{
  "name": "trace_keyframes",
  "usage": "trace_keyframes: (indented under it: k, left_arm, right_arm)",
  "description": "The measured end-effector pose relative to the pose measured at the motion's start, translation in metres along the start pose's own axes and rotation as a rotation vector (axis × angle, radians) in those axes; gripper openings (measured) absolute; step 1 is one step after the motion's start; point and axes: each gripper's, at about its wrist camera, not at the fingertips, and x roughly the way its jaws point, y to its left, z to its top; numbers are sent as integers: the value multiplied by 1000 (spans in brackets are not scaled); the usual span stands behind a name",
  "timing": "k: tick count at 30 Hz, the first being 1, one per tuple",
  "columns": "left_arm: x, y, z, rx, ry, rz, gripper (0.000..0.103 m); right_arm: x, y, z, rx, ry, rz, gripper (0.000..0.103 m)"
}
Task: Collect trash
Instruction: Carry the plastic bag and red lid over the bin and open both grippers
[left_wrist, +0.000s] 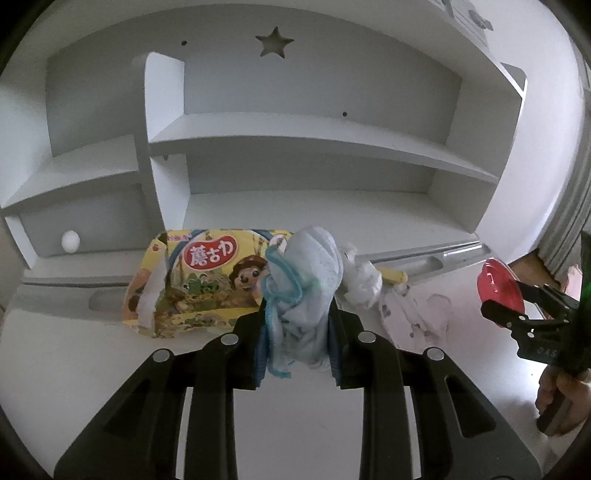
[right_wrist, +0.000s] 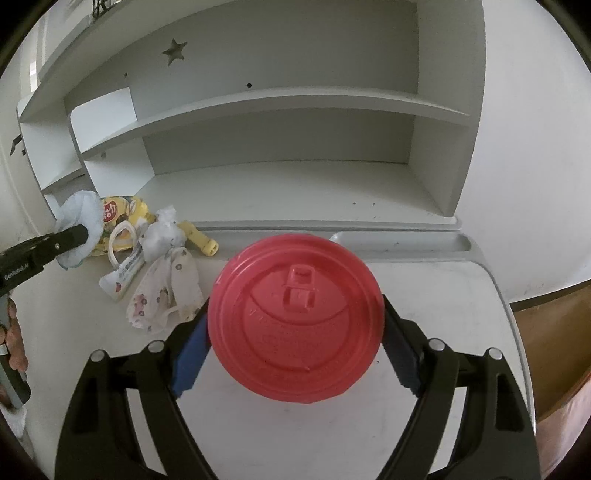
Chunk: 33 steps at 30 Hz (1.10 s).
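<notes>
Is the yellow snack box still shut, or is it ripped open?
Ripped open. The yellow snack box lies on the desk with a torn gap down its left front, white edges peeling apart.

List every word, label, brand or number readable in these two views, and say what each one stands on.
"GenRobot.AI": on the side of the left gripper, seen in the right wrist view.
Red oval logo on the yellow snack bag: large characters, not surely readable.
Embossed lettering on the red cup lid: too faint to read.
Print on the small white sachet: too small.
Pale letters on the right gripper body: too blurred.
</notes>
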Motion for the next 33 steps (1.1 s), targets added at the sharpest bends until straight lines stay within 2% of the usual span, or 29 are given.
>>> trace_keyframes:
  k: [22, 25, 28, 31, 33]
  left_arm:
    - [6, -2, 0, 5, 36, -23, 24]
    - [9, -8, -2, 6, 55, -27, 19]
    - [2, -26, -2, 30, 65, -31, 16]
    - [-16, -60, -6, 55, 60, -83, 16]
    - [-29, -96, -11, 95, 62, -132, 16]
  right_arm:
    - [1, -1, 0, -3, 10, 3, 81]
    - [0, -6, -1, 20, 10, 18, 80]
    - [-11, -8, -2, 26, 5, 36, 80]
    - [-45, -17, -9, 29, -26, 26, 80]
    - [-73, -33, -20, 54, -36, 14, 80]
